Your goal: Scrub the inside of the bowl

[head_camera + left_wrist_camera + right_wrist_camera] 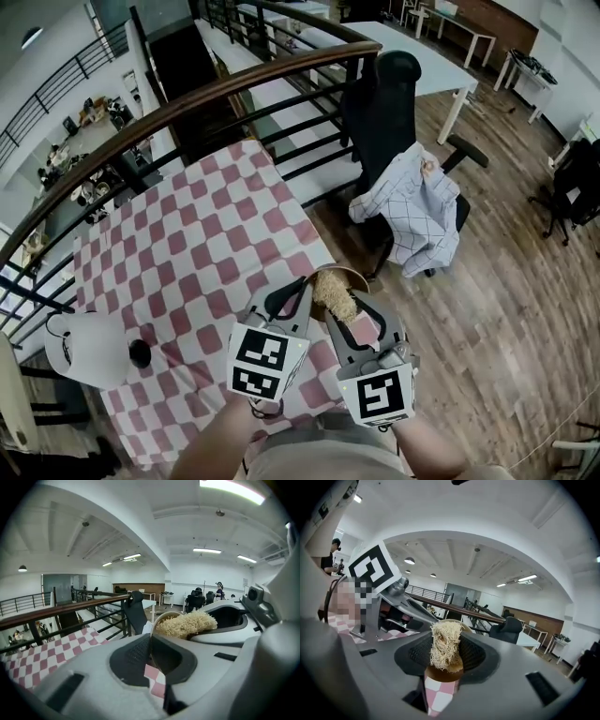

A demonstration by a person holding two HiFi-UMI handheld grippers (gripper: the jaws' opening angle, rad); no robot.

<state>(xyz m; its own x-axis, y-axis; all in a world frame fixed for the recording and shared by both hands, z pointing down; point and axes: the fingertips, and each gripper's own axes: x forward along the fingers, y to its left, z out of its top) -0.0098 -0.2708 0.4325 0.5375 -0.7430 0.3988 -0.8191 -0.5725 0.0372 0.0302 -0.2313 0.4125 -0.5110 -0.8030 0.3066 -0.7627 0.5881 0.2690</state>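
A small tan bowl (335, 279) is held over the near right edge of the checked table (187, 253). My left gripper (298, 294) is shut on the bowl's rim (151, 641), one jaw inside and one outside. The right gripper (352, 309) is shut on a straw-coloured fibre scrubber (330, 292), which sits inside the bowl. In the right gripper view the scrubber (444, 641) stands upright between the jaws of that gripper (445, 657), above the bowl's brown inside (443, 674). From the left gripper view, the scrubber (185, 623) bulges over the rim.
A white cap (89, 349) and a small black object (140, 353) lie at the table's near left. A dark railing (234, 89) runs behind the table. An office chair draped with a checked shirt (412, 202) stands on the wooden floor to the right.
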